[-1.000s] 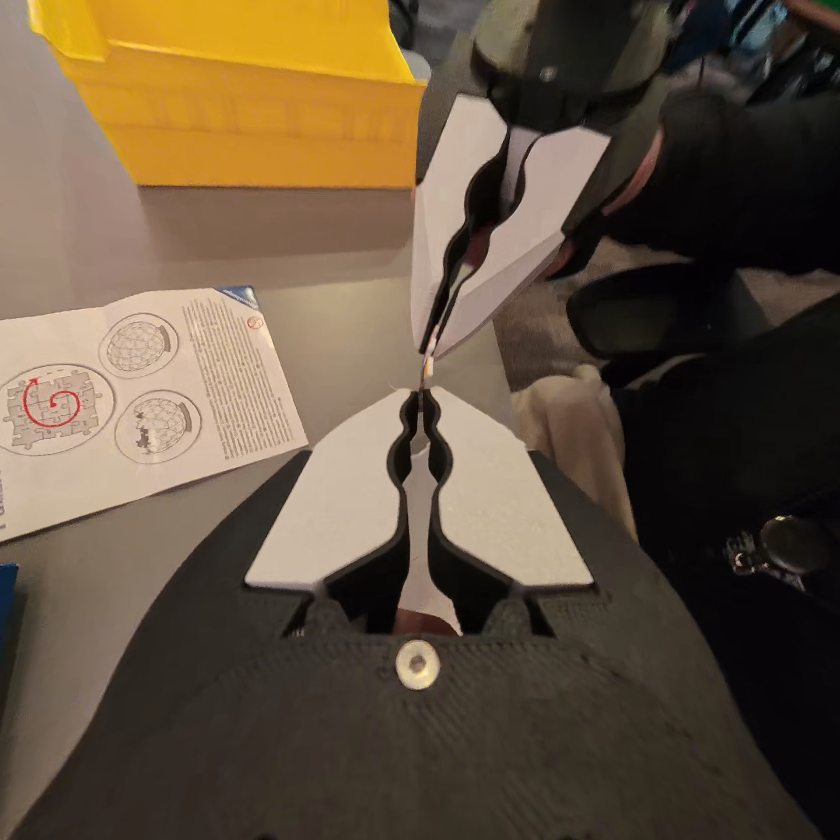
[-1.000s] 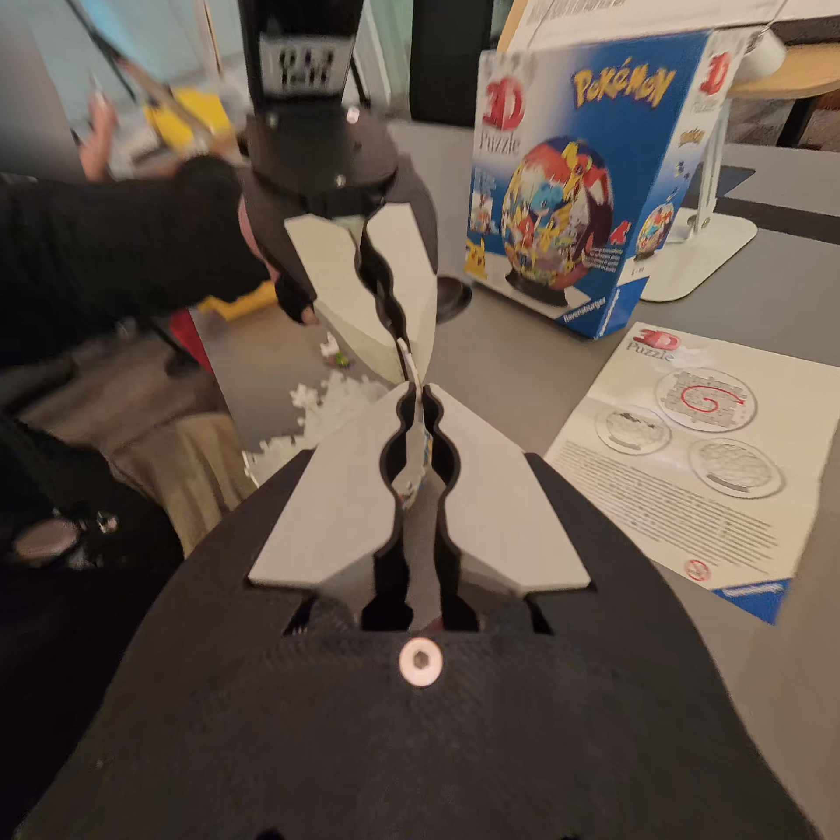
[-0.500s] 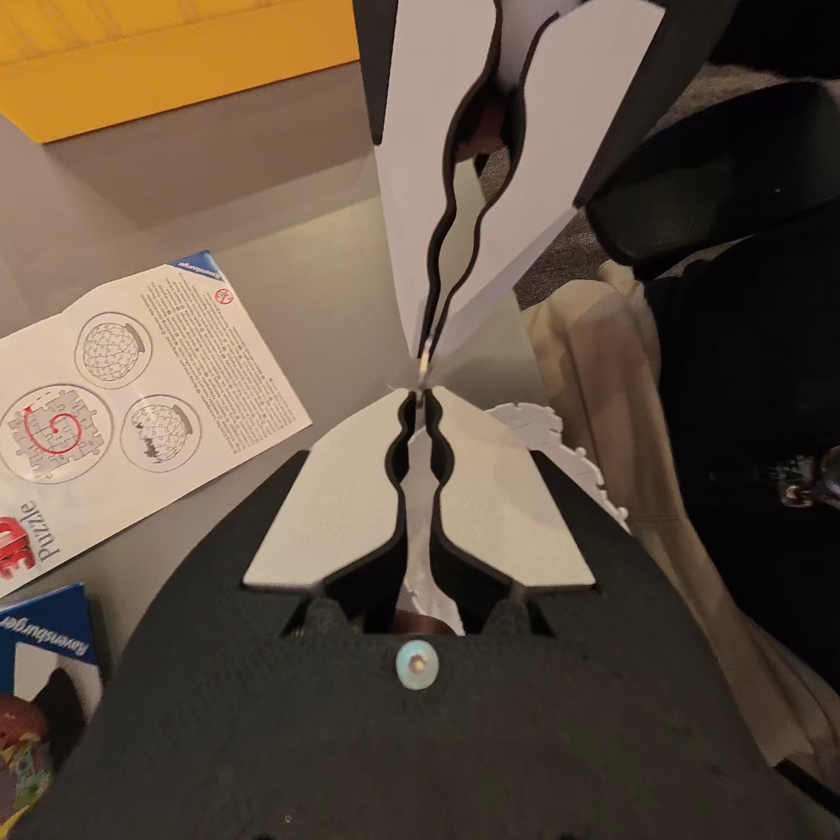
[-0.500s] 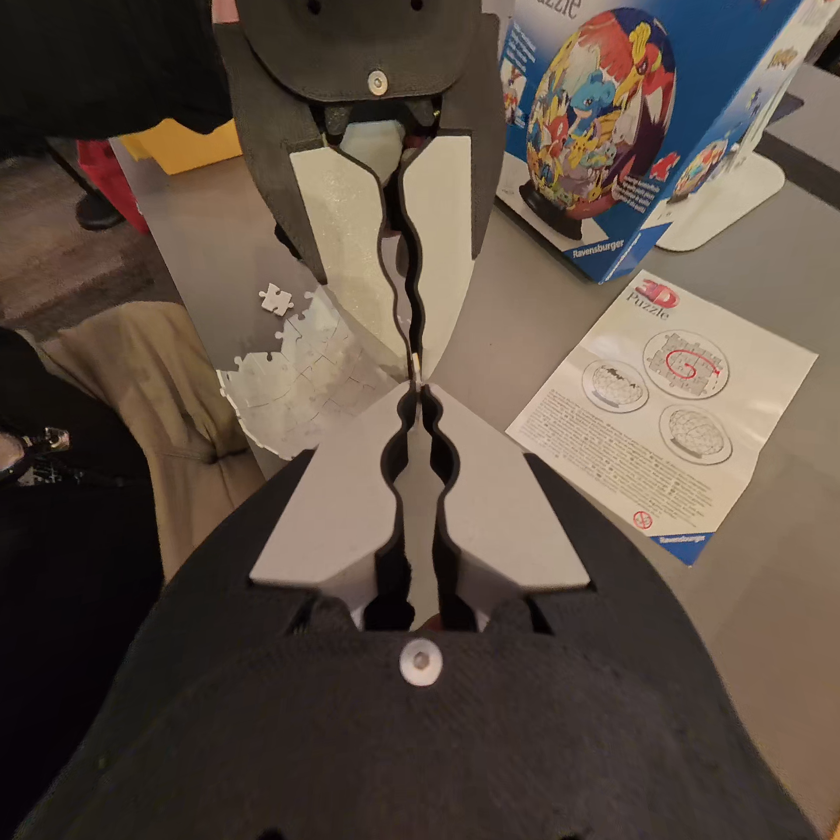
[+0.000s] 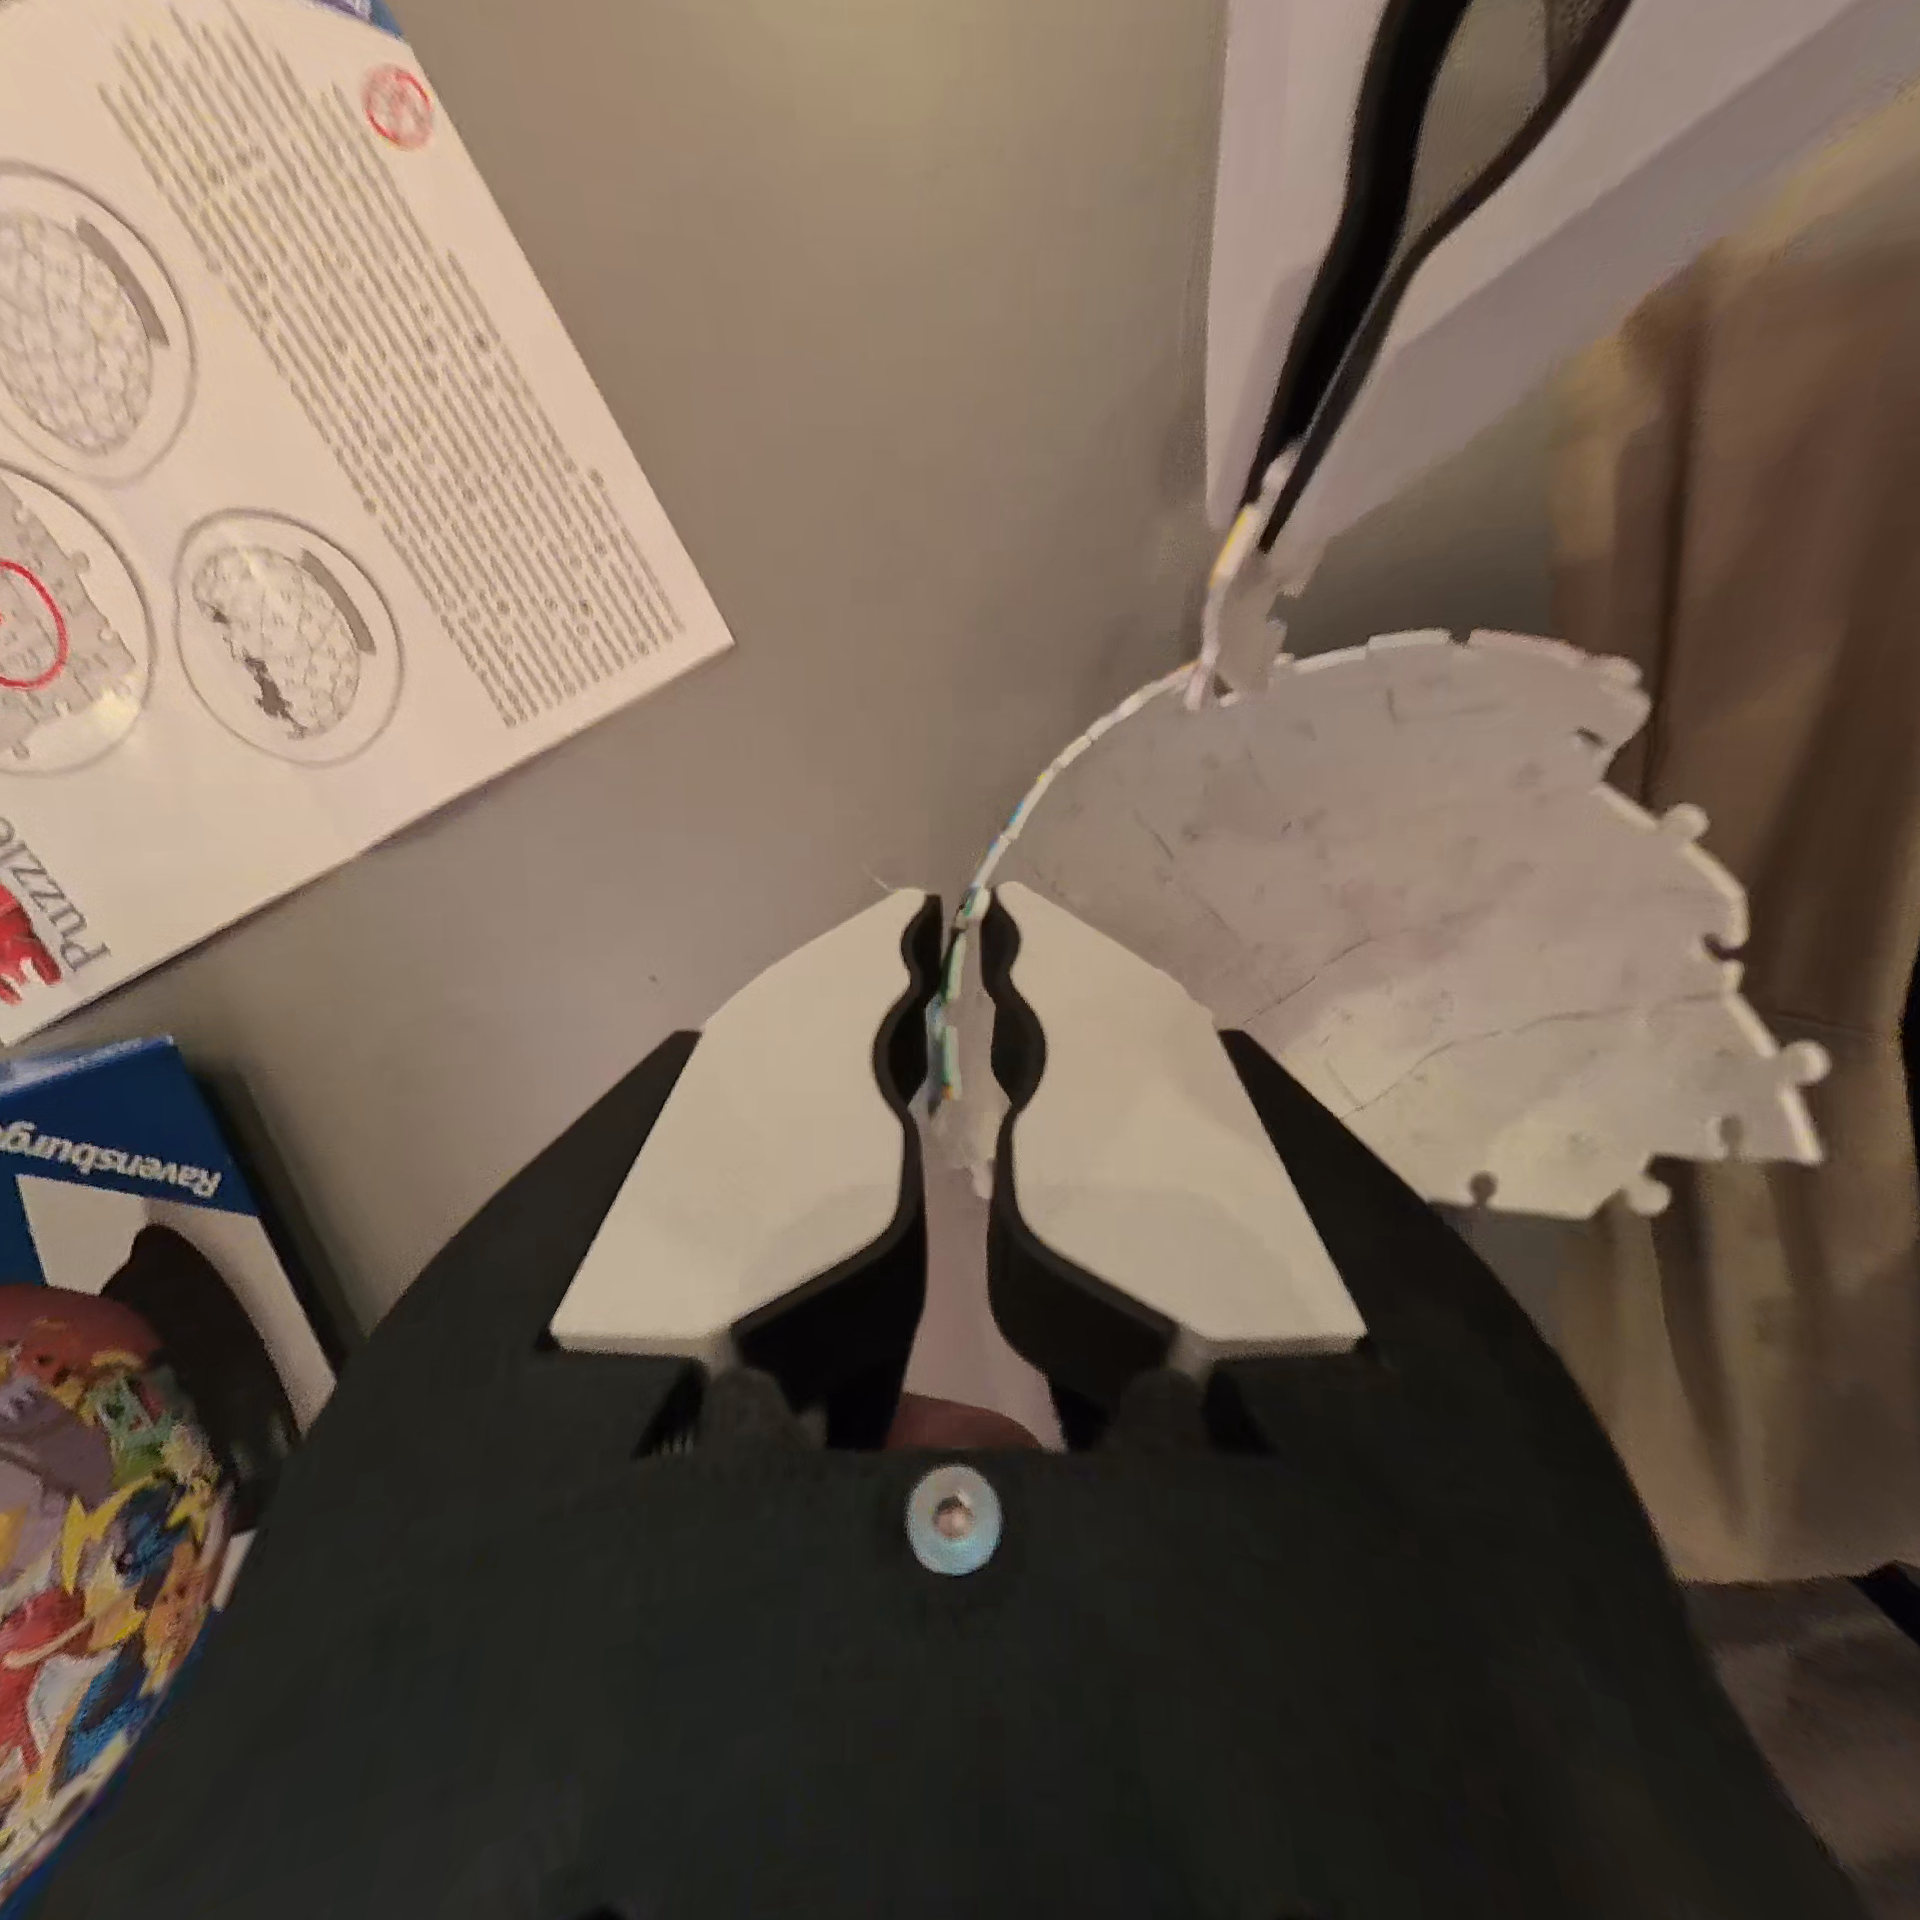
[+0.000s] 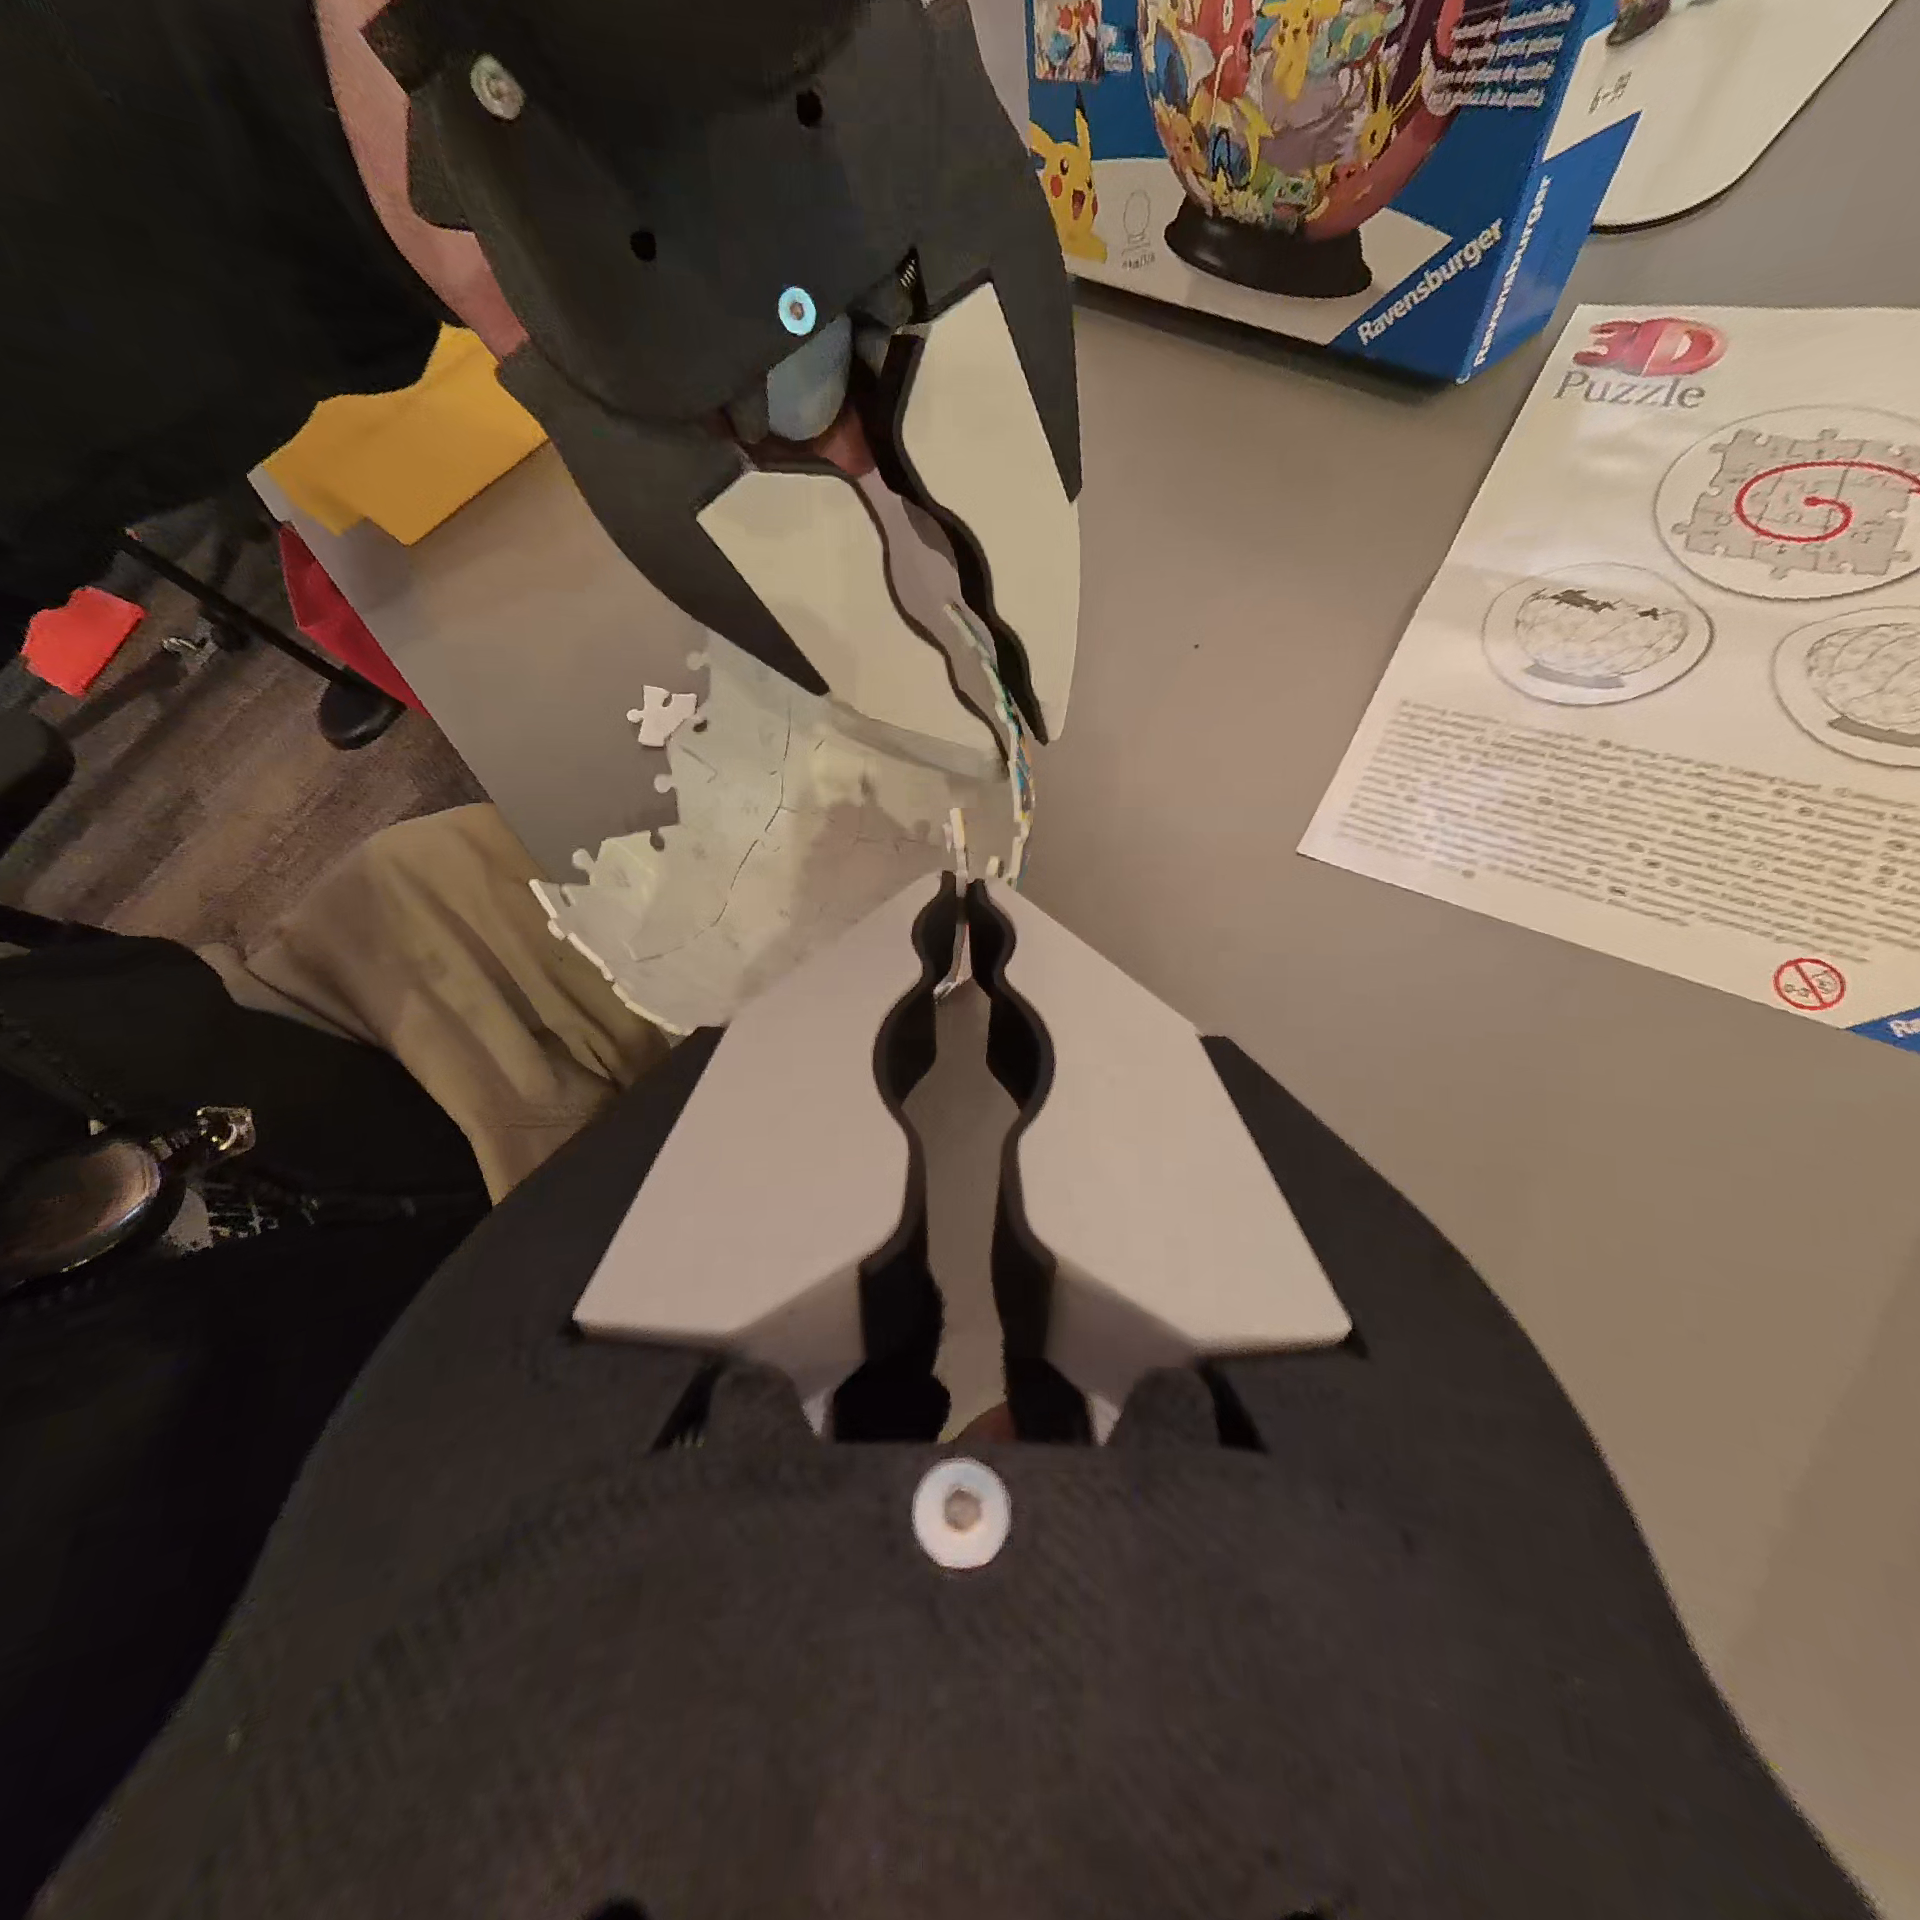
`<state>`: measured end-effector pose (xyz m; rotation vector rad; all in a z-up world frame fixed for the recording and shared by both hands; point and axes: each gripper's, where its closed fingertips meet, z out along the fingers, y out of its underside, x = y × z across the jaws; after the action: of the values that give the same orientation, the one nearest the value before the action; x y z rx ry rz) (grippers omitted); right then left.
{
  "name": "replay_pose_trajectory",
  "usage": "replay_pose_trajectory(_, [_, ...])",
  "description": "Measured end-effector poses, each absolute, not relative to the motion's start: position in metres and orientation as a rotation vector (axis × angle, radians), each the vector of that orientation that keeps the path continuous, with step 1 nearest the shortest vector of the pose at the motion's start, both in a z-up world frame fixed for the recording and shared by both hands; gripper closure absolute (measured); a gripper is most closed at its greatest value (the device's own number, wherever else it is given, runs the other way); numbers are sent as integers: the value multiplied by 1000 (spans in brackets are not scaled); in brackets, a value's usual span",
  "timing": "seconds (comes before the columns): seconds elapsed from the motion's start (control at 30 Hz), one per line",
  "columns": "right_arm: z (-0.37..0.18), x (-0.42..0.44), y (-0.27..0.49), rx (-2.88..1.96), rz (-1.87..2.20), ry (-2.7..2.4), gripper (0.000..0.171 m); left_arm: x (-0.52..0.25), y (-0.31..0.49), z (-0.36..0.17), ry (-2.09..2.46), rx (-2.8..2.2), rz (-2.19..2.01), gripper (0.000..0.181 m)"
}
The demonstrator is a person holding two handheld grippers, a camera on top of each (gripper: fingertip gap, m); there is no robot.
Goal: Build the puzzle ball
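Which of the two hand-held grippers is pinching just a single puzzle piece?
The right hand-held gripper: it pinches one puzzle piece. The left hand-held gripper grips the curved puzzle shell.

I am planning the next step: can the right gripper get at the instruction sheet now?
Probably yes: the instruction sheet lies flat beside the right gripper, with only bare table between. However, it is shut on a puzzle piece, so grasping must wait.
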<state>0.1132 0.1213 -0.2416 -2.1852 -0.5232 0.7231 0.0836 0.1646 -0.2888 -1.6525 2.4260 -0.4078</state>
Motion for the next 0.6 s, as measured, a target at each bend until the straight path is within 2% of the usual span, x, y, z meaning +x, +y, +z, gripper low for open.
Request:
replay_pose_trajectory(0.23, [-241, 104, 121, -2197, 707, -517, 171, 61, 165, -294, 2372, -1793, -342, 171])
replay_pose_trajectory(0.53, [-258, 97, 138, -2231, 651, -547, 171, 52, 157, -290, 2296, -1845, -461, 150])
replay_pose_trajectory(0.6, [-261, 96, 142, -2234, 634, -574, 171, 53, 160, -290, 2310, -1809, -428, 152])
